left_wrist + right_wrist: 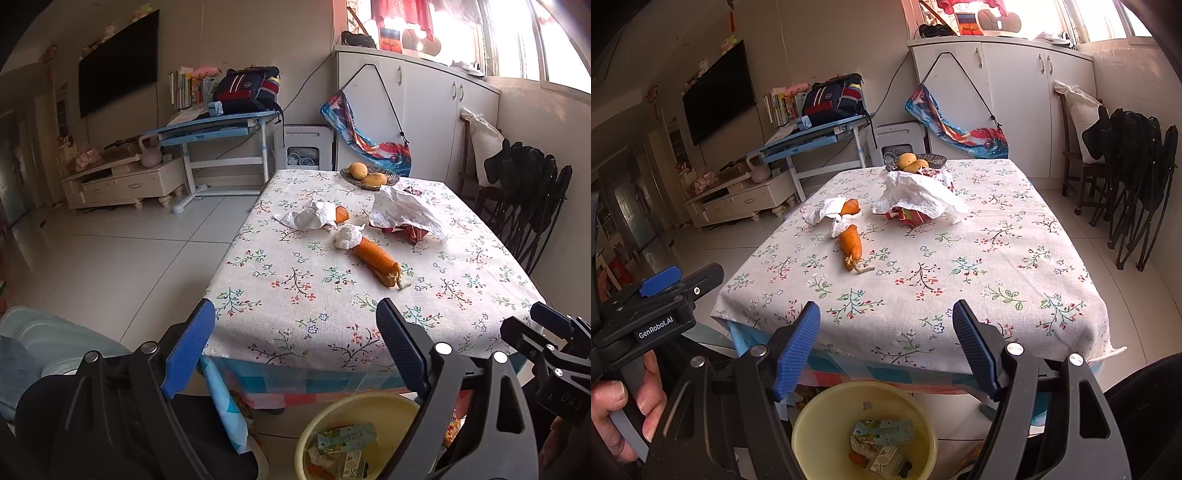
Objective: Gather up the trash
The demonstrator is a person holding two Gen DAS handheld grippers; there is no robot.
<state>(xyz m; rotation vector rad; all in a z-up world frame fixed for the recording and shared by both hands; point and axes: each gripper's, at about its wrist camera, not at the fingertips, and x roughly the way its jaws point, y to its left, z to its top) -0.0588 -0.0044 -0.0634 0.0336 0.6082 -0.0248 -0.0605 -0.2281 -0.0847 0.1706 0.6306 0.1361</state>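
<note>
On the floral tablecloth [332,295] lie a long orange carrot [376,260], a small crumpled tissue [347,236] at its far end, a larger crumpled tissue [310,218] over a carrot piece [341,214], and white paper over a red wrapper [402,214]. They also show in the right wrist view: the carrot [851,243], the tissue [827,210], the paper [919,195]. A yellow bin [864,428] holding cartons stands on the floor below the table's near edge; it also shows in the left wrist view [347,432]. My left gripper [295,350] and right gripper [886,350] are open and empty above the bin.
A dish with mangoes [369,175] sits at the table's far end. Folded black chairs [1137,184] stand to the right, white cabinets [1015,92] behind, and a blue desk [221,129] and a TV stand [122,181] to the left across the tiled floor.
</note>
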